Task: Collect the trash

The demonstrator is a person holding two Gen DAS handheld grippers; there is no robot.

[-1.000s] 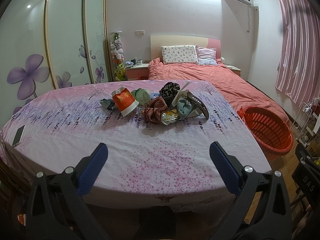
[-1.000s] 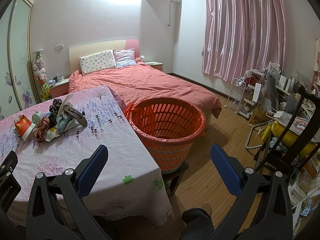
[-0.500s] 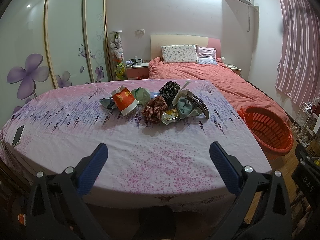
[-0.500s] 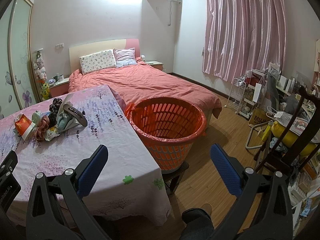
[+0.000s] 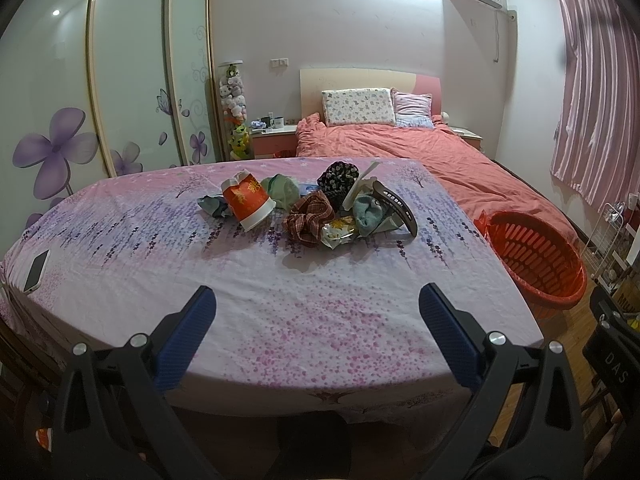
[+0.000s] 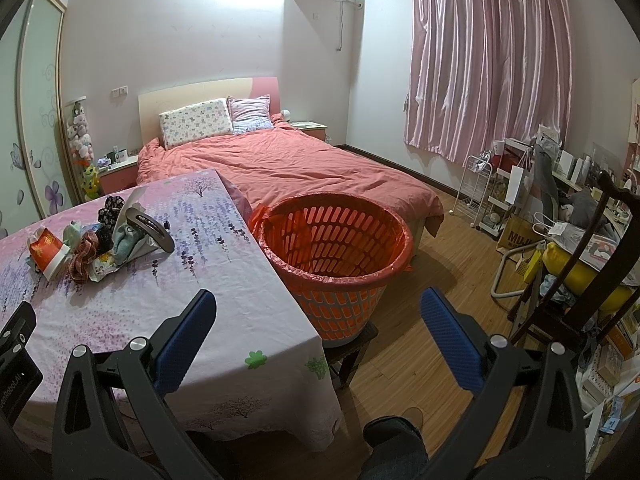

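So both grippers, left (image 5: 316,332) and right (image 6: 318,334), hang with fingers wide apart, holding nothing. Trash pile (image 5: 316,210) sits at 12 o'clock on the table (image 5: 280,320), basket (image 6: 336,256) at 3. Paper cup (image 5: 248,202) looks light and crushable; I'd pinch its rim gently.

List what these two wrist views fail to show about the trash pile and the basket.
- Orange basket, left wrist view: its floor is hidden by its own near wall, and the fisheye edge warps it.
- Orange basket, right wrist view: the bottom is hidden by the near rim.
- Trash pile: the items overlap, so the back ones are partly covered.
- Red paper cup, right wrist view: too small to read the print.
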